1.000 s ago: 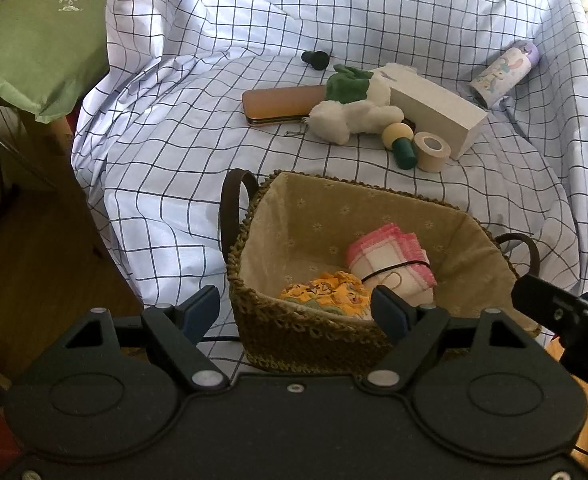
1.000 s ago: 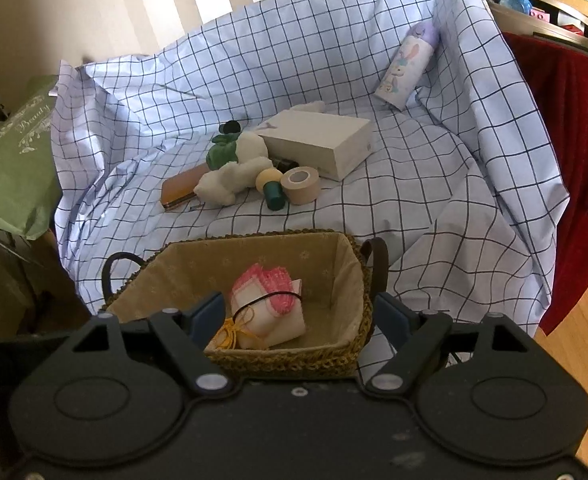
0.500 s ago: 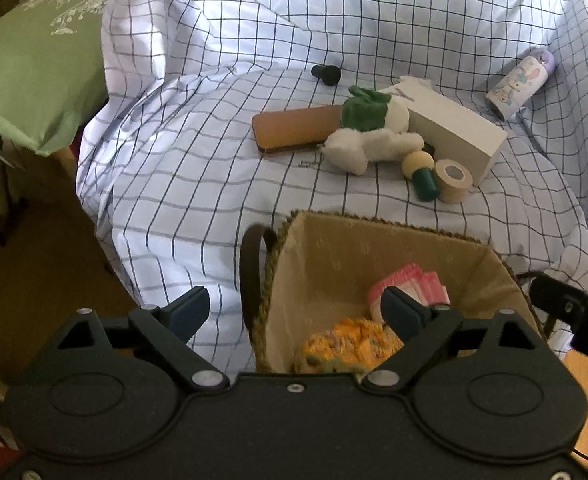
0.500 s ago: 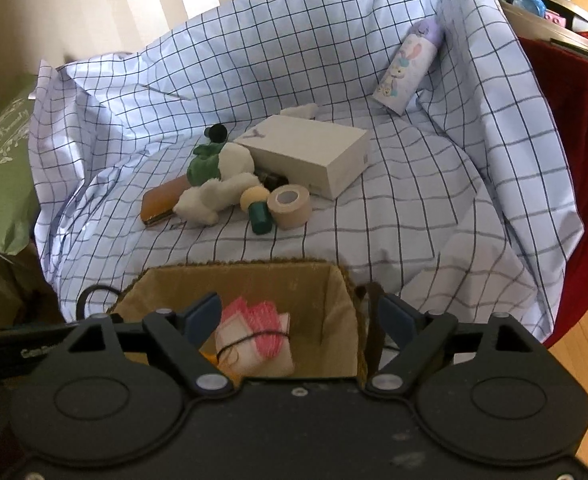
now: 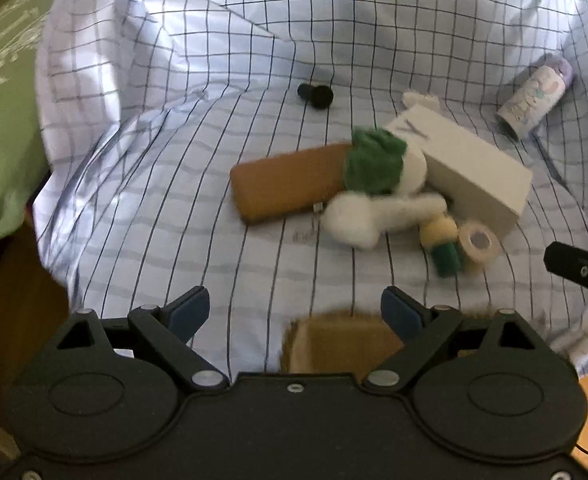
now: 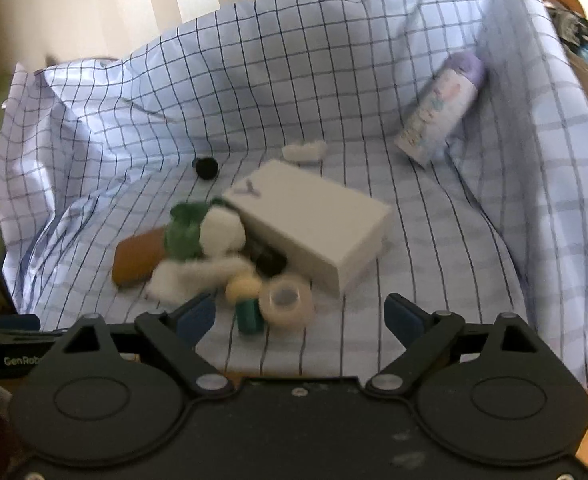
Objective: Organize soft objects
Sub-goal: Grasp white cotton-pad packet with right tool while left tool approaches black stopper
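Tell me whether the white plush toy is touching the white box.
Touching. In the left wrist view the white plush toy leans against the side of the white box, no checked cloth showing between them.

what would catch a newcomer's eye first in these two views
The checked blue-and-white sheet fills both views. At its middle lies a cluster: a white plush toy with a green top, lying partly on a brown case and against a white box. A pastel printed bottle lies apart at the far right.

Bare checked cloth (image 5: 166, 184) ahead-left of left tool (image 5: 296, 306): free. Ahead-right: plush toy (image 5: 378, 200), white box (image 5: 470, 168), tape roll (image 5: 479, 246) clustered, blocking.
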The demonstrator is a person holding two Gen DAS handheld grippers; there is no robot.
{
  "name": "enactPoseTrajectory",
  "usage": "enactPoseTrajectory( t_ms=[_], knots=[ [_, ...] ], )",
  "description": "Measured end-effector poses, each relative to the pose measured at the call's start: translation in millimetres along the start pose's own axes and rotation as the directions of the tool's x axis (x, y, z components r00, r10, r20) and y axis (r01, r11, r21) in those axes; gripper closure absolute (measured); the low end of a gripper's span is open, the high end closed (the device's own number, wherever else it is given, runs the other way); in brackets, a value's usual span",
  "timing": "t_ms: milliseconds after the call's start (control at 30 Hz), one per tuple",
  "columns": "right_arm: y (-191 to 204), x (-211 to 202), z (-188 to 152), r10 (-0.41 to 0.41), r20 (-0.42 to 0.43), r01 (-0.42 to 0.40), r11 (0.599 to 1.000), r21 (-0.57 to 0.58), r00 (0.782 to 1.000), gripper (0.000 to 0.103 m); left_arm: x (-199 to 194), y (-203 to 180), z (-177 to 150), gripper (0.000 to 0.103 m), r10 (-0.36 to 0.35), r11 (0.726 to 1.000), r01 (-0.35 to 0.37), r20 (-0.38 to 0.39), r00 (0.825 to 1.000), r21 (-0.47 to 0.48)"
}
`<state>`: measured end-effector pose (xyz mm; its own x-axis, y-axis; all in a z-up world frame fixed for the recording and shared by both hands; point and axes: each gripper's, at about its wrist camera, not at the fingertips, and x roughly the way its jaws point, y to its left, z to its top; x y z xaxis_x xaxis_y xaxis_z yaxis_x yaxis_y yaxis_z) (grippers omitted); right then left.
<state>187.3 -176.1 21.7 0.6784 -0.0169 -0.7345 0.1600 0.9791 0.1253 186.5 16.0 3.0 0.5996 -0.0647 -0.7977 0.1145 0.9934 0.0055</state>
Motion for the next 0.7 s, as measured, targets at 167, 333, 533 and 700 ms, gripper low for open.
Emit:
enactPoseTrajectory(
  t_ms=[167, 333, 533, 700],
  knots=[
    [3, 43, 48, 0.009, -0.016, -0.009, 1.0, 0.008, 1.0, 0.001, 31, 5, 40, 0.012, 0.03, 0.999, -0.031, 0.018, 0.999, 0.035],
    [3, 101, 94, 0.012, -0.06, -0.01, 1.0, 0.024, 0.998, 0.0, 67, 12, 78, 0.012, 0.038, 0.997, -0.039, 0.018, 0.999, 0.065],
    [-5, 168, 133, -0.018, -0.109, 0.031, 0.992, 0.124, 0.994, 0.0, 111, 22, 119, 0.012, -0.013, 0.998, 0.014, -0.006, 1.0, 0.055],
    [-10, 220, 164, -0.037, -0.136, 0.062, 0.98, 0.187, 0.99, 0.0, 137, 21, 142, 0.012, -0.034, 0.996, 0.034, 0.004, 0.999, 0.085]
  ],
)
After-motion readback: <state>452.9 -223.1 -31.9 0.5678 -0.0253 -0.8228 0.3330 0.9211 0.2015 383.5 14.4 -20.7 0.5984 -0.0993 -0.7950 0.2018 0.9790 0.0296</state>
